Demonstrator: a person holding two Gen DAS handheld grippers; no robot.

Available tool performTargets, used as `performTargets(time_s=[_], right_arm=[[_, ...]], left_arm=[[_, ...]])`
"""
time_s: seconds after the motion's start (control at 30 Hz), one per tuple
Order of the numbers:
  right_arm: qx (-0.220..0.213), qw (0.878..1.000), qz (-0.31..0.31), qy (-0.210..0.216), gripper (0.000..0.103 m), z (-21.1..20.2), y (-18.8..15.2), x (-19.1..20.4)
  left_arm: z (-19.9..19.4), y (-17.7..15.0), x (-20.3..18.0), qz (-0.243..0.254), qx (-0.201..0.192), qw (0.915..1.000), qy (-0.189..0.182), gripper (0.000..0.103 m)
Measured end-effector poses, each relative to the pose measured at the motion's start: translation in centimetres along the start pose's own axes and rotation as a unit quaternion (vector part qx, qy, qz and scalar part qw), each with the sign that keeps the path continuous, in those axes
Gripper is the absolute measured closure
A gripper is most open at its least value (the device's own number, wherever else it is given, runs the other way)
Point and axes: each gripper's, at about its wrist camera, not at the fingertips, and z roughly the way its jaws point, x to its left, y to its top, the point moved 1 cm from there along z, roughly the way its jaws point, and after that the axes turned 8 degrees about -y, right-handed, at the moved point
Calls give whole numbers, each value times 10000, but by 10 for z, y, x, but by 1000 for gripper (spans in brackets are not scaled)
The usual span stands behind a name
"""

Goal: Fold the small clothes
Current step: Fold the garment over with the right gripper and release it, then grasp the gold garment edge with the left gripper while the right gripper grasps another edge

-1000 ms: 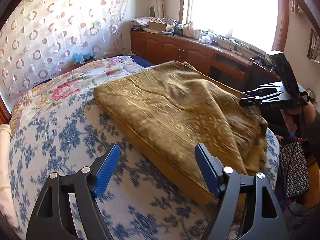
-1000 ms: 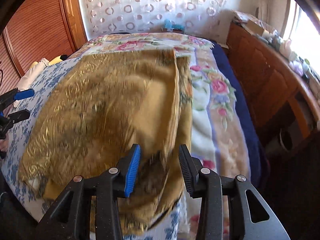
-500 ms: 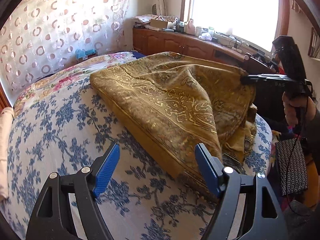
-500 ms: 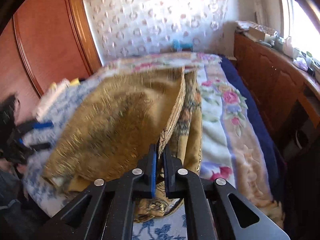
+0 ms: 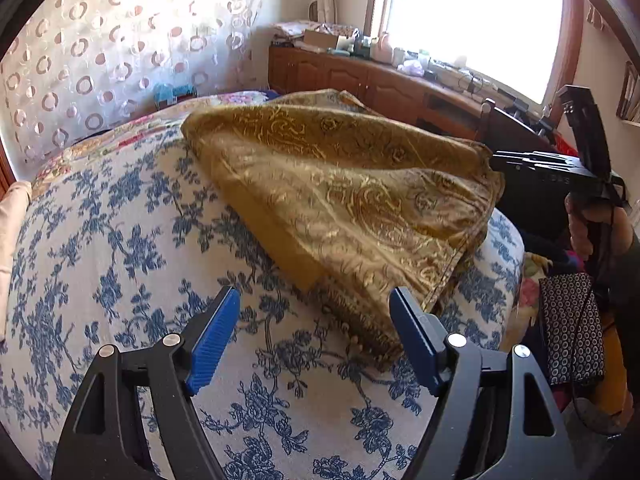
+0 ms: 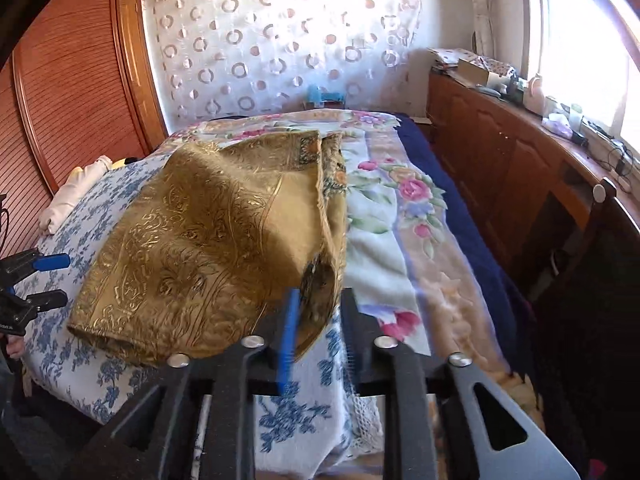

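A gold brocade cloth [image 5: 340,184] lies folded over on the bed; it also shows in the right wrist view [image 6: 224,240]. My left gripper [image 5: 314,340] is open and empty, just in front of the cloth's near corner. My right gripper [image 6: 318,332] has its jaws a little apart and blurred, with the cloth's corner [image 6: 316,284] hanging just ahead of them; the corner looks free. In the left wrist view the right gripper [image 5: 496,160] sits at the cloth's far right edge. The left gripper [image 6: 44,280] shows at the far left of the right wrist view.
The bed has a blue floral sheet [image 5: 100,240] and a flowered blanket [image 6: 400,208]. A wooden cabinet [image 6: 500,152] with clutter runs under the window. A wooden wardrobe [image 6: 68,80] stands on the left. A rolled pale cloth [image 6: 76,196] lies at the bed's edge.
My right gripper shut on the cloth's edge, lifted it and carried it over toward the left. Its jaws have now parted and the cloth has dropped into a fold. My left gripper stayed open.
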Motion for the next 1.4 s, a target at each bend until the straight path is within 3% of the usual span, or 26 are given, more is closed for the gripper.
performTargets(time_s=[0.07, 0.23, 0.43, 0.47, 0.53, 0.63, 0.9, 1.23, 1.4], right_arm=[[-41, 10000, -20, -22, 60, -3, -6, 6], [58, 9999, -79, 85, 57, 0, -11, 12], [-205, 9997, -113, 19, 57, -17, -9, 10], [-262, 9996, -105, 26, 56, -21, -9, 10], [-359, 9993, -122, 16, 53, -23, -10, 11], [-432, 9989, -160, 55, 52, -32, -11, 15], [-459, 9964, -487, 521, 51, -46, -21, 43], [-460, 9875, -941, 1176, 41, -58, -29, 71], [-265, 9840, -1271, 1217, 37, -49, -34, 80]], left_arm=[[4, -3, 0, -32, 36, 10000, -78, 25], [11, -9, 0, -258, 141, 9987, -413, 47], [22, -11, -4, -346, 288, 9973, -573, 52], [22, -11, -5, -318, 263, 9975, -567, 57], [23, -13, -6, -337, 296, 9969, -645, 85], [14, -11, -10, -261, 152, 9973, -668, 98], [-60, 10, -24, -244, -782, 9914, -1019, 99], [-54, 26, -28, -107, -778, 9928, -904, 99], [-57, 42, -35, 106, -875, 9930, -785, 99]])
